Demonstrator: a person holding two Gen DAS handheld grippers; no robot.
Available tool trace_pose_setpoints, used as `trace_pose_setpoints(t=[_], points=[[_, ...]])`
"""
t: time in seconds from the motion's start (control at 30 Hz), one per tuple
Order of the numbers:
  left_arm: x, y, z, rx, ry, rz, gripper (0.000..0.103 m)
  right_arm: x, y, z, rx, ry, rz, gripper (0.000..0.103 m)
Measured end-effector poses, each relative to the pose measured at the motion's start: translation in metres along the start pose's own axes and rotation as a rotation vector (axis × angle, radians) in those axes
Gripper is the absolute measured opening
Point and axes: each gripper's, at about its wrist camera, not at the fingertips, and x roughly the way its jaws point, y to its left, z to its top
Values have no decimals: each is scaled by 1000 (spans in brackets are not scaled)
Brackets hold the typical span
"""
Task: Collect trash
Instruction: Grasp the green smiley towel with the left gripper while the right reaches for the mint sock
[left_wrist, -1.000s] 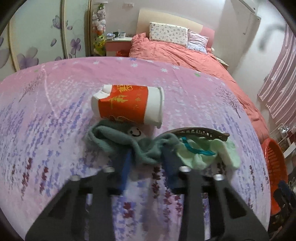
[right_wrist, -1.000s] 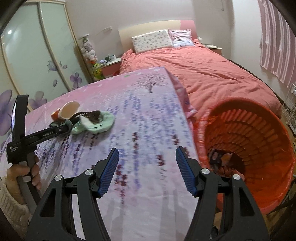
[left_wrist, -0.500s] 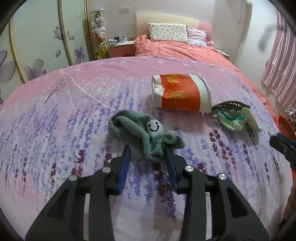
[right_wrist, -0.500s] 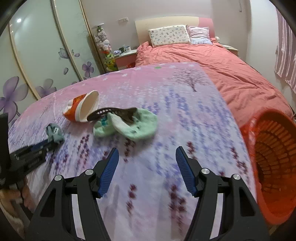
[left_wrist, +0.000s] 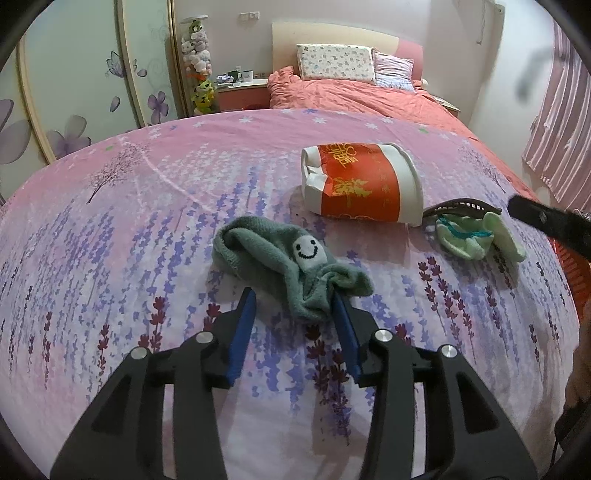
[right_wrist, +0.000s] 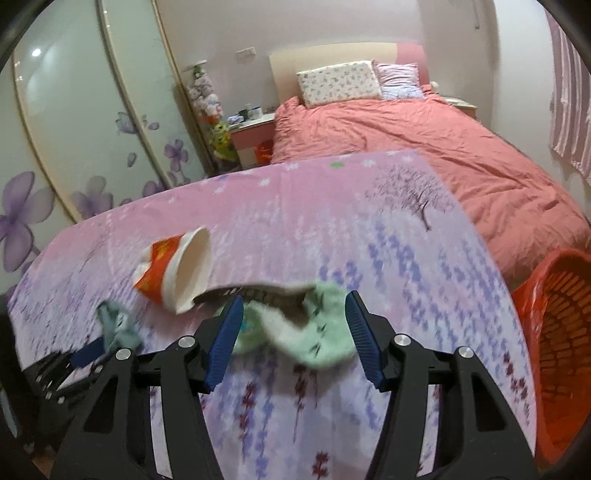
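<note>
Lying dented on its side mid-surface, crushed red-and-white paper cup (left_wrist: 360, 181) looking light, crush-prone, best pinched at rim; left claw (left_wrist: 293, 325) opening off grey-green smiley sock (left_wrist: 284, 266), right claw (right_wrist: 291, 328) narrowing, empty, around pale-green sock (right_wrist: 314, 332).

Your surface is a pink bedsheet (left_wrist: 147, 229) printed with purple lavender sprigs, dark bare trees and small white stars. Before you:
- crushed paper cup (left_wrist: 360, 182): white, with an orange-red band and gold characters
- grey-green sock (left_wrist: 284, 266): one white patch bearing a black smiley face
- mint-green sock (right_wrist: 314, 332): pale, with teal trim showing in your left wrist view
- basket (right_wrist: 557, 350): orange-red lattice
- gripper pads (right_wrist: 225, 336): blue, on black frames
- duvet (right_wrist: 424, 147): plain salmon pink
- pillow (left_wrist: 334, 62): white, small floral print
- wardrobe doors (right_wrist: 74, 147): pale, with purple flowers
- curtain (left_wrist: 561, 136): pink and white stripes
</note>
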Motion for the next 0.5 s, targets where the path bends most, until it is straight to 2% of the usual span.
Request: trace_pose_setpoints(t=[0.13,0.3,0.4,0.47,0.5], points=[[0,0,-1,-3,0,-4,43,11,-10,1,26,30,-30,53],[0,-2,-1,-1,1,-6,44,12,-21,-16,41,69,34,53],[1,-2,-1,3,2,-4,45,18,-18,-23,13,103,23,53],[1,-3,-1,3,2,-4,46,20,-12,-26,-29,100,-4,49],[1,-3,-1,3,2,-4,46,21,-8,-26,-54,102,-31,33]])
